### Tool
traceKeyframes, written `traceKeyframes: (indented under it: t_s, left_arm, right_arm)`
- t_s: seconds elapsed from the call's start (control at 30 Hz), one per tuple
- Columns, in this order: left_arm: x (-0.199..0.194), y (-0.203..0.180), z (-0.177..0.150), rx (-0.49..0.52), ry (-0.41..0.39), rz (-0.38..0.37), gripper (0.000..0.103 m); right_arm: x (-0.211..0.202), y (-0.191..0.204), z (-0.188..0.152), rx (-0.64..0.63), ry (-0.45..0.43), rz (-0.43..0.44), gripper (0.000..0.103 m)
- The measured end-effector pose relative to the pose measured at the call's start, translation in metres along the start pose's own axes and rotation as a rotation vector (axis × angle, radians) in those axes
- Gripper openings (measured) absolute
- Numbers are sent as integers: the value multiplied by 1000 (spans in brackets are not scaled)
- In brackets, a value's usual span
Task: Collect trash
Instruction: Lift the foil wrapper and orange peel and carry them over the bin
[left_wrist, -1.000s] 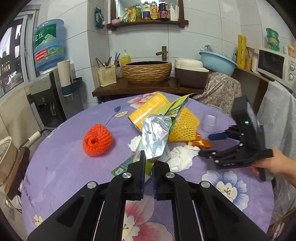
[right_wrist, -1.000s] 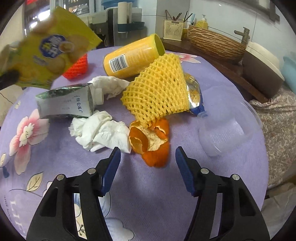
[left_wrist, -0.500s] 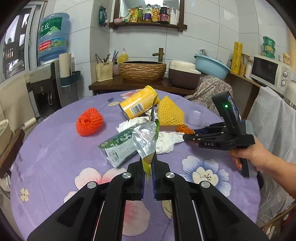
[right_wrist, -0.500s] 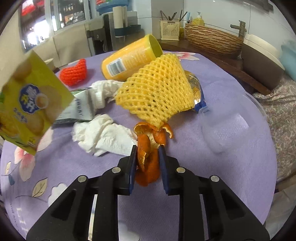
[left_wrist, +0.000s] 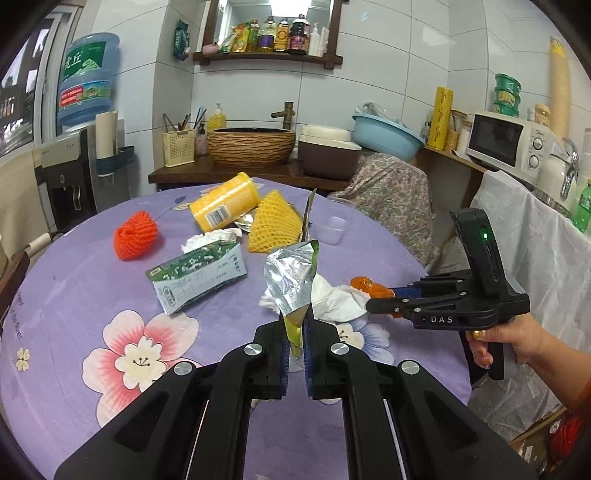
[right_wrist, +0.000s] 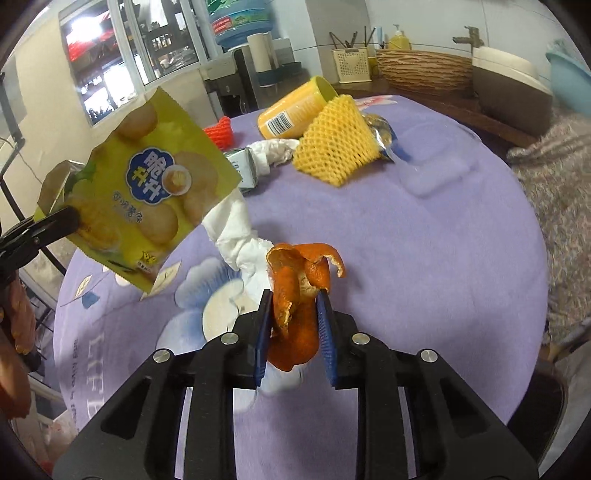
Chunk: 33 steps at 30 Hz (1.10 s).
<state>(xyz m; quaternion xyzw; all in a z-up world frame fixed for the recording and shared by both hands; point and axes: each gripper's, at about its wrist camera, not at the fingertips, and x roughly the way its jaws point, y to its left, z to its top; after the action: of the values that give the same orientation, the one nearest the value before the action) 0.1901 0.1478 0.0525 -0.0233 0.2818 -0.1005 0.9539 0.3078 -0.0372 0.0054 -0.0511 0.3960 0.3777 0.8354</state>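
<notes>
A: What has changed in the last second?

B: The right tongs (right_wrist: 293, 325) were spread over the orange peel (right_wrist: 299, 295) as it lay on the surface (right_wrist: 424, 258). Now they pinch it, low centre of the right view, and it looks lifted clear of the cloth. The grip is just easing a touch, peel between the pads.

A: And the left tongs?

B: The left tongs (left_wrist: 295, 354) are pressed together on the chip bag (left_wrist: 293, 280), as before. In the right view the bag (right_wrist: 144, 192) has swung from upper left down to middle left, hanging in the air.

A: So both hands are loaded?

B: Yes. I'd say two pieces are off the pile and ready to go to a bin, which I can't see in either view.

A: What remains?

B: In the left view: tissue (left_wrist: 332, 295) just right of the bag, carton (left_wrist: 199, 277) at centre left, yellow net (left_wrist: 273, 225) and can (left_wrist: 225, 203) above centre, orange net (left_wrist: 136, 236) at left, clear cup (left_wrist: 332, 229) at upper centre right.

A: Risk?

B: The peel is curled and only loosely held; it could slip.
</notes>
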Motion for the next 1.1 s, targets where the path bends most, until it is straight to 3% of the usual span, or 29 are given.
traceKeyframes:
  t_s: [0.13, 0.2, 0.43, 0.47, 0.53, 0.6, 0.8, 0.97, 1.1]
  left_arm:
    - [-2, -9, 1, 5, -2, -13, 7]
    - [-4, -14, 2, 11, -6, -15, 7]
    - [-8, -20, 3, 14, -13, -6, 7]
    - [-9, -21, 4, 16, -13, -3, 7]
    - [-10, -25, 3, 15, -12, -1, 7]
    - [-11, -26, 3, 13, -15, -5, 7]
    - [-5, -52, 4, 32, -11, -54, 7]
    - [14, -100, 12, 68, -14, -175, 7]
    - [39, -151, 15, 117, 1, -281, 7]
  right_arm:
    - [-5, -3, -16, -9, 23, -3, 35]
    - [-8, -1, -21, -22, 24, -8, 46]
    - [2, 7, -18, -78, 30, -49, 46]
    - [5, 9, -18, -85, 36, -56, 46]
    - [8, 11, -21, -88, 42, -48, 33]
    - [1, 11, -25, -86, 14, -49, 26]
    - [-46, -11, -44, 21, -109, -51, 22]
    - [-99, -38, -79, 87, -188, -193, 21]
    - [-131, -67, -112, 145, -182, -340, 21]
